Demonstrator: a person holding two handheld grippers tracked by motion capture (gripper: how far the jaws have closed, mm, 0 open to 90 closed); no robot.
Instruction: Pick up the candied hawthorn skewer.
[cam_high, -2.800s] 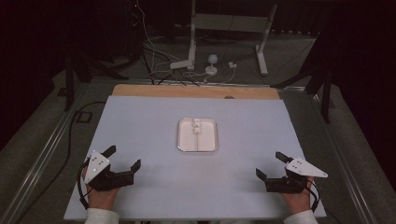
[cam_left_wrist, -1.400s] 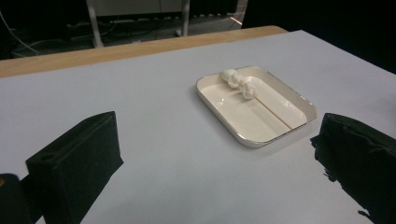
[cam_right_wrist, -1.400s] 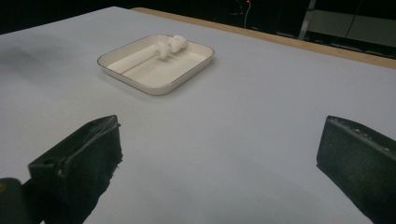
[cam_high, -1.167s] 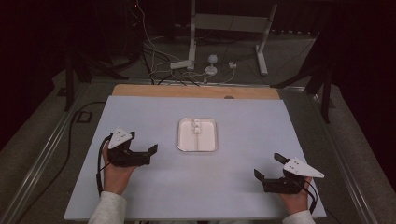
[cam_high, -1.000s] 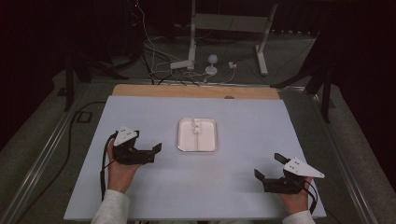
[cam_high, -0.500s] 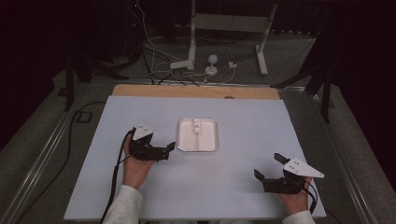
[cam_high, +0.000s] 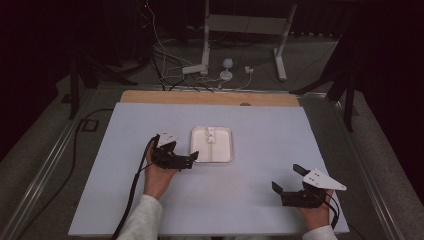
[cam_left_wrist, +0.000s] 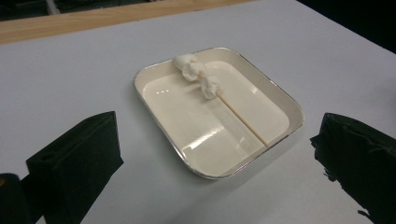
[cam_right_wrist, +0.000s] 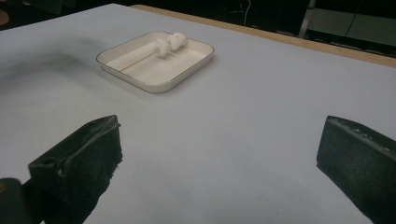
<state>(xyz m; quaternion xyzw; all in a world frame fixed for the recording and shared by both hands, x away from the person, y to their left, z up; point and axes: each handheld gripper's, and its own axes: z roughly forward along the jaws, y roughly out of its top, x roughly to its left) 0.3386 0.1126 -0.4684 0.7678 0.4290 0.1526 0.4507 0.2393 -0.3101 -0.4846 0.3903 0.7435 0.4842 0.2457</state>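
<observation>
I'm holding the left gripper (cam_high: 194, 158) wide open just short of the tray (cam_left_wrist: 279, 99); ahead in it lies the skewer (cam_left_wrist: 243, 120), light, brittle, with soft marshmallows, so I'm favouring its bare stick.

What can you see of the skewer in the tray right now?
The skewer is a thin, pale wooden-looking stick lying flat in the cream tray, running diagonally from the far rim toward the near right side. Three white, lumpy pieces sit threaded at its far end; the uppermost rests against the tray's rim. The rest of the stick is bare. Nothing grips it: the left gripper is open beside the tray, not touching the skewer.
</observation>
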